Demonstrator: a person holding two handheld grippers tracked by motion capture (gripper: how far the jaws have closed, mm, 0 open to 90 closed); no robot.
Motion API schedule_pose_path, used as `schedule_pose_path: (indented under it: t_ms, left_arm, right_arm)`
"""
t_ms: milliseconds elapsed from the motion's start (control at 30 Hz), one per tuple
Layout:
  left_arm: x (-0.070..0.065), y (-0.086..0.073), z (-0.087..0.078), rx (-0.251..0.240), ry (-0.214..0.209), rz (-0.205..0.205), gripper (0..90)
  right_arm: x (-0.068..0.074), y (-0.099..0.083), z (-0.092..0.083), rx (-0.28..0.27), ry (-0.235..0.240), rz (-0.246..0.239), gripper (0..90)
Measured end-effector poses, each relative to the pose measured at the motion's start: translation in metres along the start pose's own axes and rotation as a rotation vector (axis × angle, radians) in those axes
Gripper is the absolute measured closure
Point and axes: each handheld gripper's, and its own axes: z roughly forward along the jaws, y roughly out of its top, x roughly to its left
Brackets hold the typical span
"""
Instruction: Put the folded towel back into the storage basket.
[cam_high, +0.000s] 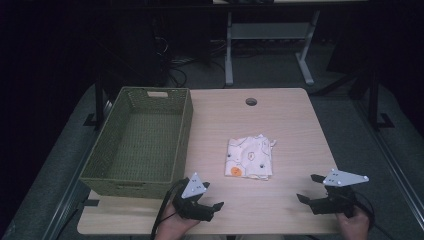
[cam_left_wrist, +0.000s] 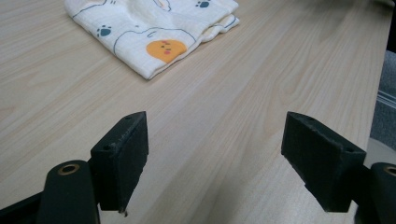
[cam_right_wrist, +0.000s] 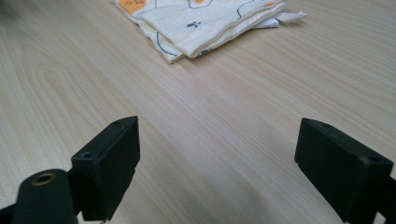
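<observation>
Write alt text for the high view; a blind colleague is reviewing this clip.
A folded cloth lies mid-table, with an open left gripper and right gripper near the front edge, both apart from it. A green basket sits left.

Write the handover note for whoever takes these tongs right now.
Left tongs: open, nothing between the jaws, low over the near table edge.
Right tongs: open, nothing held, near the right front corner.
Folded cloth: flat on the table, between and beyond both tongs, untouched.
Green basket: at the table's left, nothing visible inside.
Done: nothing visible.
Left: probably grasp the cloth; the basket looks the likely destination.
</observation>
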Motion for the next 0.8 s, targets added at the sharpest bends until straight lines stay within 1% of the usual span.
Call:
schedule_pose_path:
  t_ms: [100, 200, 233, 267, 367, 433, 467, 500, 600, 667, 733, 767, 800]
  left_arm:
    - [0.001, 0.000, 0.001, 0.006, -0.001, 0.005, 23.1]
    - [0.003, 0.001, 0.004, 0.010, -0.004, -0.005, 23.1]
    - [0.003, 0.002, 0.004, 0.018, 0.002, 0.003, 23.0]
    - [0.002, 0.003, 0.004, 0.016, 0.008, 0.013, 23.0]
    - [0.002, 0.009, 0.005, 0.007, -0.002, 0.007, 22.9]
    - [0.000, 0.015, 0.006, 0.007, 0.002, 0.021, 22.9]
    - [0.000, 0.019, 0.007, 0.008, 0.008, 0.035, 23.0]
    - [0.000, 0.019, 0.007, 0.008, 0.008, 0.035, 22.9]
    - [0.001, 0.026, 0.010, 0.023, 0.015, 0.045, 22.9]
    - [0.001, 0.032, 0.013, 0.026, 0.011, 0.044, 23.0]
    - [0.002, 0.039, 0.019, 0.044, 0.007, 0.053, 23.0]
    - [0.002, 0.039, 0.019, 0.044, 0.007, 0.053, 23.0]
    - [0.002, 0.042, 0.022, 0.051, 0.007, 0.058, 23.0]
  right_arm:
    - [-0.001, 0.000, 0.000, 0.002, 0.003, -0.005, 13.5]
    - [-0.003, 0.000, 0.000, -0.005, 0.005, -0.002, 13.6]
    - [-0.004, 0.000, 0.000, -0.015, 0.003, 0.005, 13.6]
    - [-0.004, 0.000, 0.000, -0.015, 0.003, 0.005, 13.6]
    - [-0.005, -0.001, -0.002, -0.020, 0.003, 0.015, 13.5]
    - [-0.005, -0.001, -0.002, -0.022, 0.003, 0.014, 13.5]
    - [-0.005, -0.001, -0.002, -0.022, 0.003, 0.015, 13.5]
    - [-0.005, -0.001, -0.002, -0.022, 0.003, 0.015, 13.5]
    - [-0.005, -0.001, -0.001, -0.024, 0.009, 0.013, 13.5]
    - [-0.005, -0.001, -0.001, -0.025, 0.010, 0.013, 13.5]
    - [-0.006, 0.000, -0.002, -0.036, 0.014, 0.011, 13.5]
    - [-0.006, 0.000, -0.002, -0.036, 0.014, 0.011, 13.5]
    - [-0.006, 0.000, -0.002, -0.037, 0.014, 0.009, 13.5]
